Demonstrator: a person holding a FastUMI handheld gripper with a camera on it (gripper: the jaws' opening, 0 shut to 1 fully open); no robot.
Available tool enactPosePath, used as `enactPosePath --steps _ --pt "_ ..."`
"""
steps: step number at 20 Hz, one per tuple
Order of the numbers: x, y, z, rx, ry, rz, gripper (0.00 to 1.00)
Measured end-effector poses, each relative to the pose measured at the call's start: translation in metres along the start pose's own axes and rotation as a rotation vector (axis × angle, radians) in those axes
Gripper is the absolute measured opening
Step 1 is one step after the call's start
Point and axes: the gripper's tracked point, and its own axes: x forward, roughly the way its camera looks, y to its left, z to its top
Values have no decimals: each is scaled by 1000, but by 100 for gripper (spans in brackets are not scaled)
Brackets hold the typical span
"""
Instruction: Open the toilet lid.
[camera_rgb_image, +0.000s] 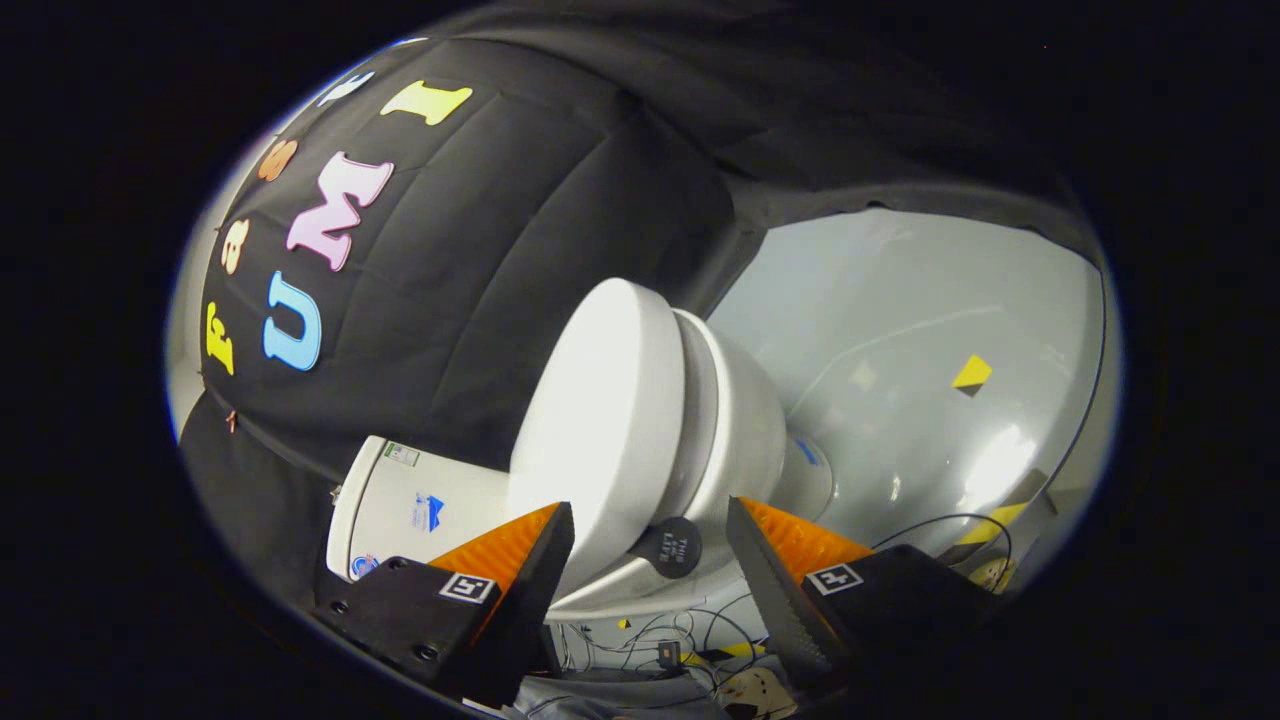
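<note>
Your claw is rolled hard to one side, so the whole scene sits tilted: the white ceramic toilet appears to lie on its flank, with the glossy pale grey floor rising behind it. That roll looks deliberate. It lines the gap between your two fingers up with the thin front edge of the smooth white plastic toilet lid, so that edge can pass between them.

The fingers stand spread apart and pinch nothing. The lid is down, closed flat against the seat and bowl. Its lower front edge sits just ahead of the fingers, in the open gap, and the one finger nearer the lid's top face overlaps that face. Whether it actually touches, you cannot tell from here.

A small round black pad is stuck at the lid's front rim, right in the gap; judging by its spot, it marks where to take hold.

The white cistern with its small stickers sits at the lid's hinge end, against the black cloth wall. Loose cables lie on the floor beneath the lid's front rim.

Opening has not begun; next comes closing on that rim and swinging the lid towards the cistern.
</note>
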Motion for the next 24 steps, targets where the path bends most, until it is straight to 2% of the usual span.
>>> enactPosePath --steps 3,5,6,7,10,11,13,18,20,22,23,24 --pt "12 -11 -16 45 32 8 96" --pt "16 -8 -23 50 47 43 96" --pt "19 -5 -24 56 49 61 88" --pt "23 -4 -26 61 55 74 85" --pt "36 -3 -42 86 87 102 85" --pt "41 -7 -45 89 95 89 69" --pt "42 -3 -47 111 87 113 37" --pt "39 0 -33 126 48 138 37" --pt "42 -3 -37 141 57 135 21" --pt "27 -1 -28 160 44 157 22" --pt "49 -4 -35 138 55 138 13" --pt "43 -1 -38 110 44 126 5"
